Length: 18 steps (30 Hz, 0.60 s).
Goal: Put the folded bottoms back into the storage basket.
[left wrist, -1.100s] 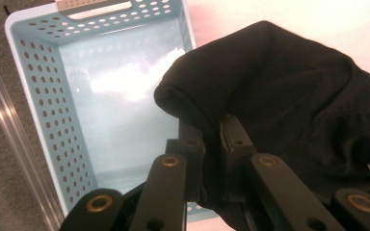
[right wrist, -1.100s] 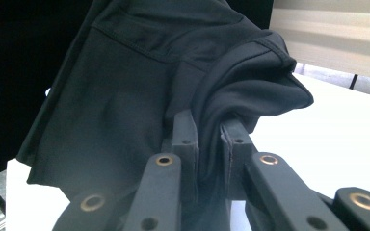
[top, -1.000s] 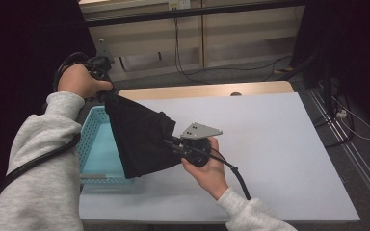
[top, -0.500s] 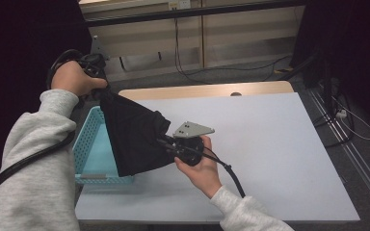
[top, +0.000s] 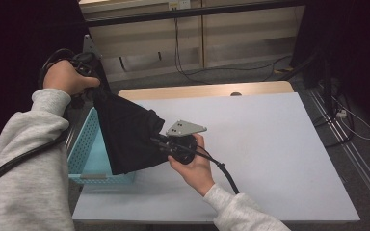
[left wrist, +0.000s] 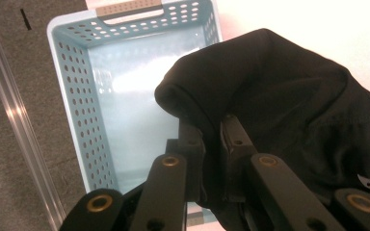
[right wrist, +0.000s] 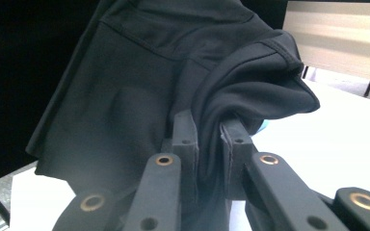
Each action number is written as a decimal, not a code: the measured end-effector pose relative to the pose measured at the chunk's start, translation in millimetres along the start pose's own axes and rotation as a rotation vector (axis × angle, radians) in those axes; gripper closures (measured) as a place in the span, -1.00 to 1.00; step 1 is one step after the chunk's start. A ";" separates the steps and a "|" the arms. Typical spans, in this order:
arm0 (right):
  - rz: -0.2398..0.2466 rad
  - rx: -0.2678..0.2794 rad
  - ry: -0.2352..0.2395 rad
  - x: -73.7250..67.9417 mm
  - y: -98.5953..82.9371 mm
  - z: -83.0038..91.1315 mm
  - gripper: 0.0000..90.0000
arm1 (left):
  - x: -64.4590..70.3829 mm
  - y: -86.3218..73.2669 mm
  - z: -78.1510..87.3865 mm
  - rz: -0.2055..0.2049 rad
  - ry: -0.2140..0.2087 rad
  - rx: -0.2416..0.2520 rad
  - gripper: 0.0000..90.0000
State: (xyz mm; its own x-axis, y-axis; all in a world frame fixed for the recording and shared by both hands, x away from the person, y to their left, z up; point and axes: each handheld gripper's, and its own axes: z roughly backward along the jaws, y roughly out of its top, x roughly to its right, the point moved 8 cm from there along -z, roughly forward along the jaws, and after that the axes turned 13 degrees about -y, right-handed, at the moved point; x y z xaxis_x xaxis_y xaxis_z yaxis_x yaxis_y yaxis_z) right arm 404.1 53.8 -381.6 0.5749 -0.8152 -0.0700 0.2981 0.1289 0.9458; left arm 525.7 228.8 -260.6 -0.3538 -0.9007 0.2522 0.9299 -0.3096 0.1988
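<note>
A black cloth (top: pixel 127 132) hangs stretched between my two grippers, above the table's left edge. My left gripper (top: pixel 94 91) holds its upper corner high at the far left, shut on a fold of the cloth (left wrist: pixel 270 101). My right gripper (top: pixel 161 143) is shut on the lower corner (right wrist: pixel 207 96), just above the white table (top: pixel 270 144). Below the cloth stands a light blue perforated basket (top: pixel 89 154), whose empty inside (left wrist: pixel 135 106) shows in the left gripper view.
The basket overhangs the table's left edge. Beyond the far wooden edge (top: pixel 207 90) lie floor cables (top: pixel 192 72) and a low wall. A metal rail (top: pixel 351 149) runs along the floor at the right.
My left gripper has risen and moved further left, pulling the cloth taller. My right gripper has shifted slightly left with its corner of the cloth.
</note>
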 end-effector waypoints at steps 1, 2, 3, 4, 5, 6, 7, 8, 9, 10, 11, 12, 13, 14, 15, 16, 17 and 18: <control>-0.001 0.000 0.003 -1.0 0.1 -0.9 0.78 | -0.3 0.3 0.3 -0.001 -0.001 0.001 0.83; 0.004 0.001 0.001 -1.6 0.2 -1.9 0.78 | -0.7 0.6 0.5 -0.002 0.000 0.001 0.83; 0.004 -0.001 0.003 -2.6 0.3 -2.5 0.78 | -1.1 0.9 0.9 -0.002 0.002 0.000 0.83; 0.000 0.000 0.002 -3.5 0.6 -3.3 0.78 | -1.8 1.0 1.3 -0.001 0.003 -0.002 0.83; 0.002 0.001 0.003 -4.3 0.8 -4.0 0.78 | -2.4 1.7 1.9 0.000 0.005 -0.001 0.83; 0.001 0.001 0.006 -5.8 1.2 -4.6 0.78 | -2.8 2.5 2.2 0.001 0.006 0.004 0.83; 0.003 0.002 0.006 -7.4 1.7 -5.2 0.78 | -3.1 2.5 2.4 0.002 0.008 0.001 0.83; 0.003 0.003 0.009 -8.6 2.1 -5.6 0.78 | -3.4 3.0 2.7 0.000 0.009 0.001 0.83; 0.006 0.003 0.009 -9.7 2.5 -5.9 0.78 | -3.7 3.6 3.3 0.002 0.006 0.003 0.83; 0.007 0.004 0.008 -10.4 2.9 -6.4 0.78 | -5.2 4.1 3.6 0.004 0.010 0.003 0.83; 0.007 0.003 0.011 -11.4 3.1 -7.1 0.78 | -6.1 4.4 3.8 0.006 0.011 0.004 0.83; 0.004 0.004 0.012 -12.3 3.5 -7.4 0.78 | -7.6 4.7 4.5 0.013 0.008 0.003 0.83; 0.002 0.006 0.011 -13.4 4.0 -7.9 0.78 | -8.5 5.0 4.1 0.018 0.009 0.006 0.83; 0.001 0.007 0.013 -14.1 4.2 -8.2 0.78 | -9.9 4.9 4.3 0.016 0.007 0.001 0.83; 0.002 0.006 0.015 -15.0 4.3 -8.7 0.78 | -10.7 5.5 3.7 0.023 0.006 0.011 0.83; 0.004 0.006 0.016 -15.8 4.5 -9.2 0.78 | -12.1 5.3 3.7 0.022 0.008 0.008 0.83; 0.002 0.007 0.018 -16.9 4.7 -10.0 0.78 | -13.1 5.1 3.9 0.018 0.007 0.004 0.83; 0.006 0.006 0.019 -17.3 4.6 -10.5 0.78 | -14.5 5.2 4.1 0.018 0.006 0.005 0.83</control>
State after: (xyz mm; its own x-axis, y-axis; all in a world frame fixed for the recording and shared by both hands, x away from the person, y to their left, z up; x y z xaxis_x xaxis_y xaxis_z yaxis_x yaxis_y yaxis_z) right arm 403.6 74.3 -379.4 0.5908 -0.8037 -0.0705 0.2903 0.1302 0.9480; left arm 535.2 241.5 -259.4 -0.3368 -0.9078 0.2501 0.9354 -0.2923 0.1988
